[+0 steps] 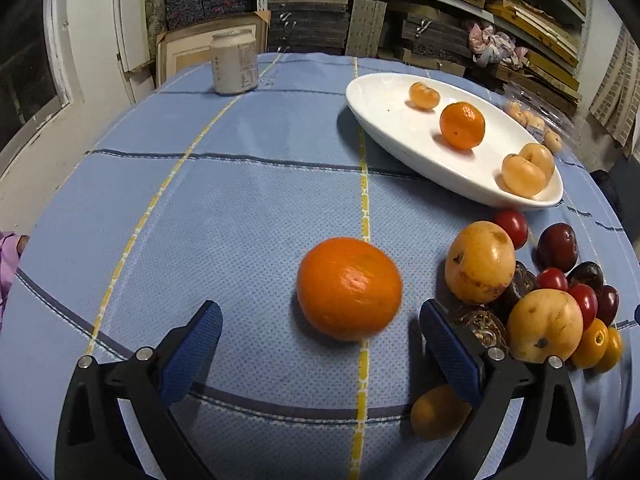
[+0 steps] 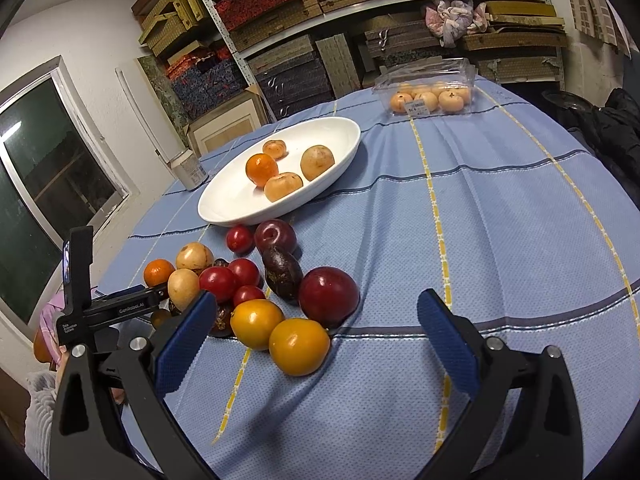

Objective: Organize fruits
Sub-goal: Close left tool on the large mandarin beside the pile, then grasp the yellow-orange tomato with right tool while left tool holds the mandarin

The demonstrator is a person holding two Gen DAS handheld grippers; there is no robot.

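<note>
A large orange (image 1: pixel 349 288) lies on the blue cloth just ahead of my open, empty left gripper (image 1: pixel 320 332). A white oval dish (image 1: pixel 384 92) behind it holds a small orange (image 1: pixel 462 125) and pale peeled-looking fruits. To the right sits a pile of loquats (image 1: pixel 479 267), red tomatoes and dark plums. In the right wrist view my right gripper (image 2: pixel 316 320) is open and empty, with the pile's yellow tomato (image 2: pixel 299 346) and red plum (image 2: pixel 328 291) just ahead between its fingers. The dish (image 2: pixel 344 128) lies beyond. The left gripper's body (image 2: pixel 112 306) shows at the left.
A white jar (image 1: pixel 235 62) stands at the table's far left. A clear plastic box of pale fruits (image 2: pixel 430 98) sits at the far edge. Shelves with stacked boxes stand behind the round table. A small orange fruit (image 1: pixel 438 412) lies under my left gripper's right finger.
</note>
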